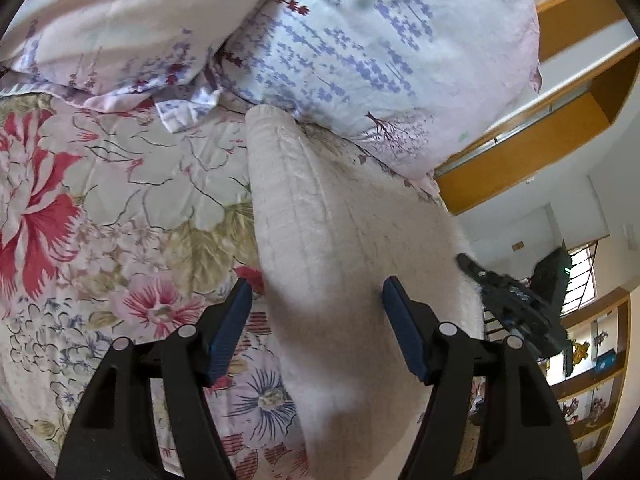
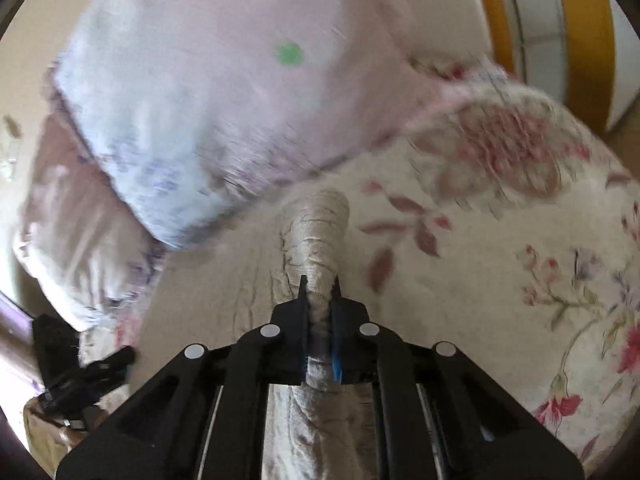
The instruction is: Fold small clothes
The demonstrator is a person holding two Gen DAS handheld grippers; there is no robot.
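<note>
Right wrist: cream garment (image 2: 316,240) pinched between closed jaws.

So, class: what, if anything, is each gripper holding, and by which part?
The right gripper is shut on the cream garment, pinching a bunched fold of it. The left gripper holds nothing; its jaws stand open around the cloth.

Cream garment (image 1: 320,216): soft cloth, matt, ribbed weave, slightly fuzzy. Bedspread (image 1: 120,184): smooth floral fabric, faint sheen. Pillow (image 1: 360,40): printed cotton-like cloth, matt. Left gripper (image 1: 316,300): matt black plastic, blue rubbery pads (image 1: 232,320). Bed frame (image 1: 520,152): glossy wood
</note>
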